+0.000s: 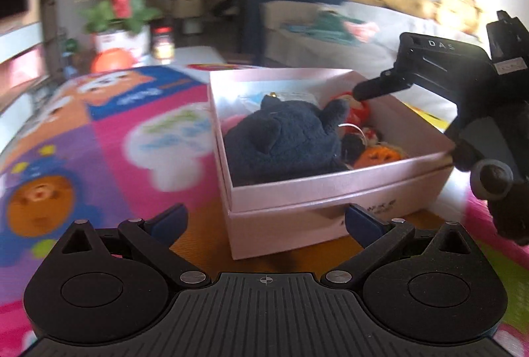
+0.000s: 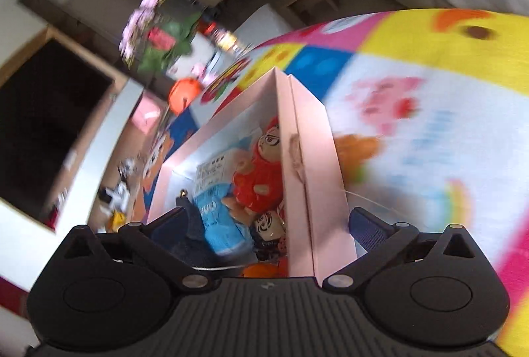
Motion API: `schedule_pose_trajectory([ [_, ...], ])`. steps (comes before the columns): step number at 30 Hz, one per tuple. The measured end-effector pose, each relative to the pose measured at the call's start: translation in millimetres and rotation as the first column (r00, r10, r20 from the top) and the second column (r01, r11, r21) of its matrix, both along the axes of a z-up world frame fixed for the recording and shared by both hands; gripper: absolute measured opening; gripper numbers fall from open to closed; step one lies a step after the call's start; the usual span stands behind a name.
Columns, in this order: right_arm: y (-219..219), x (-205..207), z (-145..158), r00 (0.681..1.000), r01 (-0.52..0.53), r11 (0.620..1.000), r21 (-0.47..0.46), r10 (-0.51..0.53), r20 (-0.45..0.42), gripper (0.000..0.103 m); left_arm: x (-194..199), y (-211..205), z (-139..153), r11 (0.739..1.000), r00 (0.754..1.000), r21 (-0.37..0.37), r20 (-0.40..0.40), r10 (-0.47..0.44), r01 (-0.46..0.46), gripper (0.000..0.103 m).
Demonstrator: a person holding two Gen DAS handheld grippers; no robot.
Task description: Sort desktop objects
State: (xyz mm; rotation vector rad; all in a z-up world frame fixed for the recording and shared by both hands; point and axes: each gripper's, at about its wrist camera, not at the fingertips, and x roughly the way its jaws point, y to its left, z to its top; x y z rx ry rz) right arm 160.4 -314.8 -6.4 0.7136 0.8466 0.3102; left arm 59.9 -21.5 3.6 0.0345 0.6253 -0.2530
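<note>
A pale pink box [image 1: 330, 188] stands on a colourful cartoon mat. It holds a dark blue plush [image 1: 284, 138], a red doll [image 2: 261, 178], a blue packet [image 2: 218, 218] and small orange toys [image 1: 377, 155]. My left gripper [image 1: 264, 221] is open and empty, just in front of the box's near wall. My right gripper [image 2: 264, 224] is open and straddles the box's right wall [image 2: 307, 178]; its left finger is inside the box, its right finger outside. The right gripper body also shows at the box's right corner in the left wrist view [image 1: 463, 125].
The mat [image 1: 99, 138] covers the table. At its far end stand a potted flowering plant [image 1: 119, 13], an orange ball [image 1: 112, 59] and a jar [image 1: 162, 42]. A sofa with cushions [image 1: 380, 26] lies beyond. An orange fuzzy toy [image 2: 357, 148] lies outside the box's right wall.
</note>
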Motion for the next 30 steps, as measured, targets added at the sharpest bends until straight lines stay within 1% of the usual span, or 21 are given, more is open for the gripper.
schedule_pose_trajectory([
  [2,20,15,1,1.000,-0.021,1.000,0.010,0.021,0.000,0.103,4,16,2,0.999,0.999,-0.001,0.002,0.042,-0.042,0.103],
  [5,44,30,4,0.999,-0.028,0.999,0.026,0.027,0.022,0.103,-2,33,7,0.994,0.994,0.027,0.033,0.109,-0.110,0.103],
  [7,49,17,15,0.995,0.008,1.000,0.009,-0.008,0.101,0.103,-11,44,8,0.987,0.986,0.033,0.058,0.156,-0.158,0.103],
  [9,49,-12,30,0.977,0.082,0.995,-0.057,-0.069,0.202,0.103,-22,52,9,0.985,0.983,0.015,0.072,0.170,-0.171,0.103],
  [10,48,-30,37,0.968,0.104,0.989,-0.107,-0.076,0.238,0.103,-27,54,8,0.986,0.983,0.004,0.073,0.168,-0.169,0.103],
  [11,48,-47,41,0.965,0.115,0.979,-0.165,-0.071,0.253,0.103,-32,55,8,0.986,0.983,-0.006,0.071,0.168,-0.168,0.103],
  [12,51,-64,43,0.967,0.114,0.966,-0.231,-0.055,0.249,0.103,-35,55,7,0.985,0.983,-0.013,0.063,0.170,-0.169,0.103],
  [14,56,-98,40,0.976,0.064,0.928,-0.366,0.018,0.216,0.103,-39,48,4,0.984,0.984,-0.013,0.026,0.178,-0.178,0.103],
  [15,63,-110,34,0.980,0.025,0.903,-0.429,0.061,0.187,0.103,-40,44,2,0.983,0.983,-0.004,0.006,0.183,-0.183,0.103],
  [17,77,-129,15,0.987,-0.039,0.843,-0.537,0.117,0.113,0.103,-41,34,-4,0.979,0.979,0.032,-0.018,0.202,-0.201,0.103],
  [18,83,-134,6,0.989,-0.060,0.818,-0.573,0.128,0.079,0.103,-40,31,-8,0.976,0.977,0.051,-0.031,0.212,-0.210,0.103],
  [19,90,-140,0,0.986,-0.053,0.790,-0.611,0.137,0.092,0.103,-38,29,-12,0.972,0.973,0.075,-0.053,0.225,-0.221,0.103],
  [20,101,-142,-4,0.981,-0.031,0.749,-0.662,0.149,0.122,0.103,-37,28,-16,0.969,0.969,0.091,-0.070,0.236,-0.230,0.103],
  [21,108,-144,-6,0.982,-0.032,0.719,-0.694,0.153,0.113,0.103,-39,28,-15,0.968,0.969,0.087,-0.051,0.242,-0.237,0.103],
  [22,111,-142,-5,0.981,-0.025,0.721,-0.693,0.151,0.121,0.103,-39,27,-16,0.965,0.968,0.096,-0.049,0.248,-0.242,0.103],
  [24,117,-132,-3,0.983,-0.046,0.728,-0.684,0.155,0.098,0.103,-40,26,-18,0.964,0.966,0.095,-0.044,0.253,-0.248,0.103],
  [30,121,-113,-8,0.984,-0.005,0.740,-0.673,0.122,0.127,0.103,-38,28,-20,0.965,0.966,0.081,-0.048,0.256,-0.251,0.103],
])
